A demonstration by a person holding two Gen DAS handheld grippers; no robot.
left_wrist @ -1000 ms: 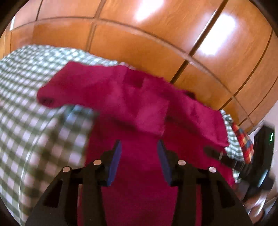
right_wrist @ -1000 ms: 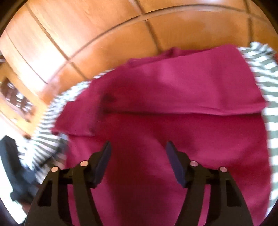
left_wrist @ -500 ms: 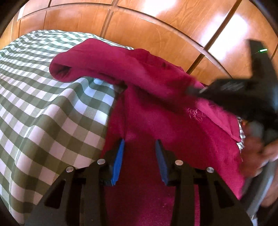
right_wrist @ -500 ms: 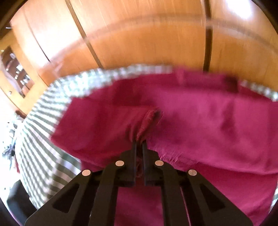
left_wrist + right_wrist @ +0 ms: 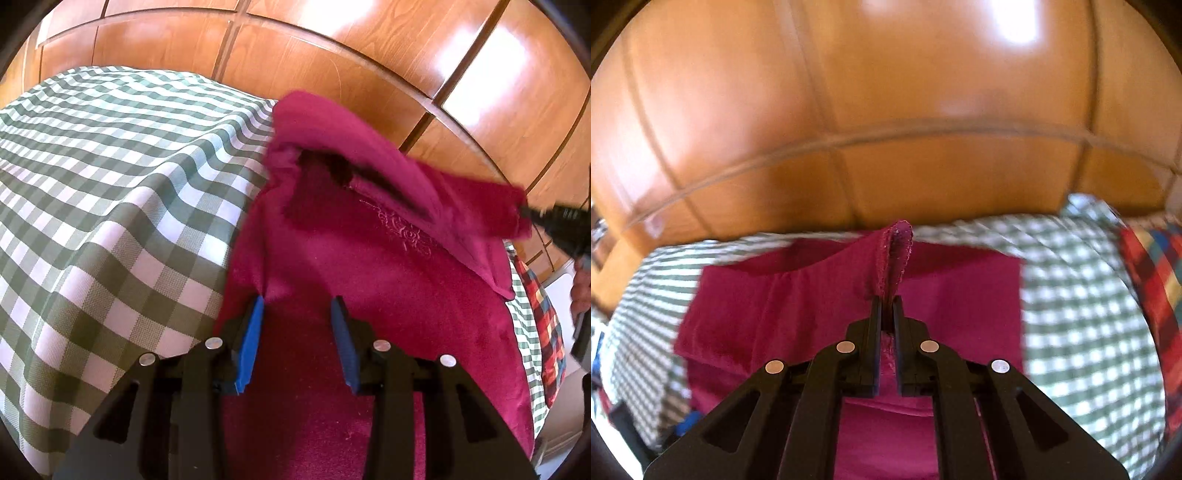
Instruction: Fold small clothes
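Right now: magenta garment spread on green-check tablecloth, wooden panel wall behind cloth. Left gripper over garment's near part, blue pads apart, nothing between. Right gripper clamped on garment hem, lifted edge sticking up past fingertips w/ rest of garment on cloth below. Embroidered floral motif on garment front; no readable text. Multicolor plaid fabric at tablecloth's right side.

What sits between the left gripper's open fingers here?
Only the red garment, lying flat on the checked cloth; the left gripper grips nothing, per the left wrist view.
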